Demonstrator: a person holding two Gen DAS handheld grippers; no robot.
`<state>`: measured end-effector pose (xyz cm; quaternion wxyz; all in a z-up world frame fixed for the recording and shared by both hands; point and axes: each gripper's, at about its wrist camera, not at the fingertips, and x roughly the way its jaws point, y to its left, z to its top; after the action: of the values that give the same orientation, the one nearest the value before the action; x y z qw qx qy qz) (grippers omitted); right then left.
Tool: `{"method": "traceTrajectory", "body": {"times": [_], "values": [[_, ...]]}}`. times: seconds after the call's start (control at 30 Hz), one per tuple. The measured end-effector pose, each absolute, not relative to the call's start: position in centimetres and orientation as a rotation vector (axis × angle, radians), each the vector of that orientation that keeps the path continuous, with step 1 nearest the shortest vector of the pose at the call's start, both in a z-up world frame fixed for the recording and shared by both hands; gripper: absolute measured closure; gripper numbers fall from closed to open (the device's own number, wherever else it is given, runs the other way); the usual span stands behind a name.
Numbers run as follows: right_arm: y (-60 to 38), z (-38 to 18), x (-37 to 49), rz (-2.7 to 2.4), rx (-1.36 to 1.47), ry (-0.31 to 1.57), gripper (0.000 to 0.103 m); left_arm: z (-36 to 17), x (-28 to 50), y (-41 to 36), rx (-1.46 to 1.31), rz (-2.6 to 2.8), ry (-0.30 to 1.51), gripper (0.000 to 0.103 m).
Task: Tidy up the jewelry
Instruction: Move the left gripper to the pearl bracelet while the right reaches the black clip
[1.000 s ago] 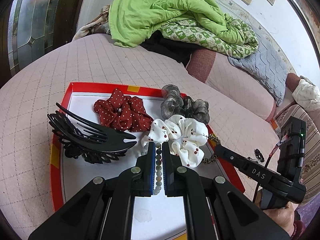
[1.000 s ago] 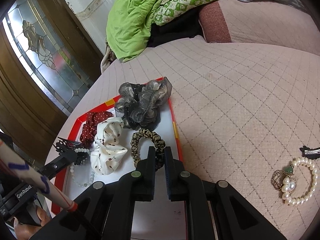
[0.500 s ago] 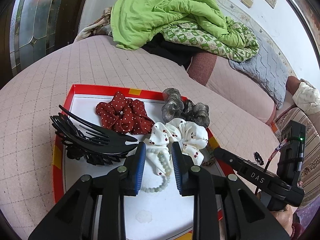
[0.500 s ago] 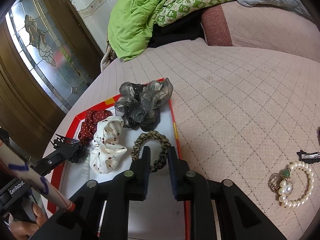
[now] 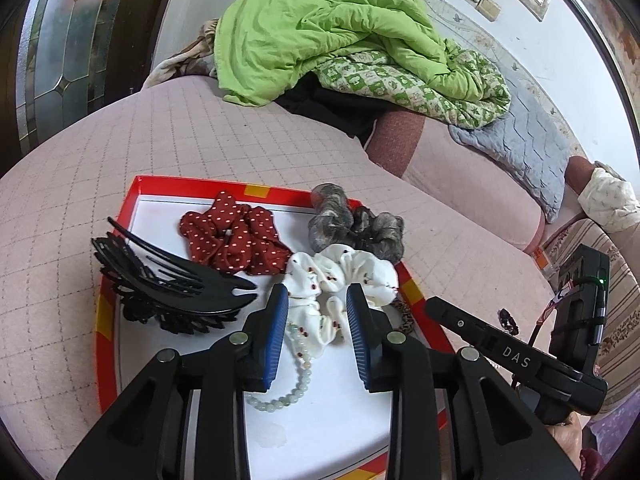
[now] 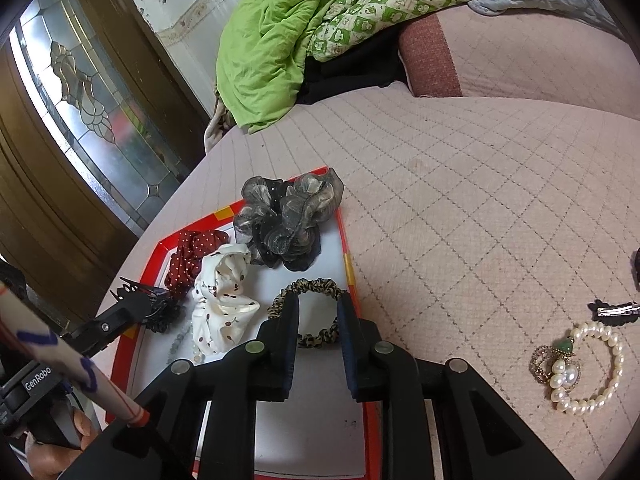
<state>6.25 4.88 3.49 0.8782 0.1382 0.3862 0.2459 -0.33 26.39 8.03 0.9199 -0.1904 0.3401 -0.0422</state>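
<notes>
Both jaws have spread since a second ago: the left hand-held gripper, then clamped on the pale bead bracelet, now stands open with the bracelet lying loose on the white floor of the red-rimmed tray, partly under its left finger. The right hand-held gripper has likewise opened, and the leopard-print hair tie it was closed over lies in the tray between and just beyond its fingertips.

Just beyond the left gripper's tips sits the white scrunchie. Farther off are the red dotted scrunchie and the grey sheer scrunchie, which rests against the tray's far rim. The black hair claw lies at the tray's left edge, overhanging the rim.

Out on the pink quilted bed, well to the right of the tray, lie a pearl bracelet, with a pearl brooch touching it, and a small hair clip just beyond.

Much of the bead bracelet is hidden by the left finger, and the near side of the hair tie by the right gripper's fingers. A dark item at the right border of the right view is cut off.
</notes>
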Motion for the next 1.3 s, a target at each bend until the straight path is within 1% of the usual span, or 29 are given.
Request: {"method": "traceTrajectory", "body": {"times": [0.5, 0.77, 0.9, 1.07, 1.3], "values": [[0.1, 5.0, 5.8, 0.468, 0.342, 0.784, 0.081, 8.9, 0.9, 21.0, -0.347, -0.183, 0.696, 0.073], [-8.0, 5.2, 6.2, 0.348, 0.37, 0.784, 0.081, 9.4, 1.7, 14.8, -0.261, -0.297, 0.697, 0.072], [-12.6, 4.2, 7.0, 0.305, 0.37, 0.805, 0.081, 9.3, 2.1, 11.5, -0.234, -0.362, 0.709, 0.068], [-15.8, 0.5, 9.0, 0.331, 0.452, 0.916, 0.081, 8.4, 2.6, 7.2, -0.183, -0.439, 0.75, 0.068], [-14.7, 0.8, 9.3, 0.313, 0.275, 0.93, 0.081, 6.6, 3.1, 3.7, -0.116, -0.498, 0.836, 0.067]]}}
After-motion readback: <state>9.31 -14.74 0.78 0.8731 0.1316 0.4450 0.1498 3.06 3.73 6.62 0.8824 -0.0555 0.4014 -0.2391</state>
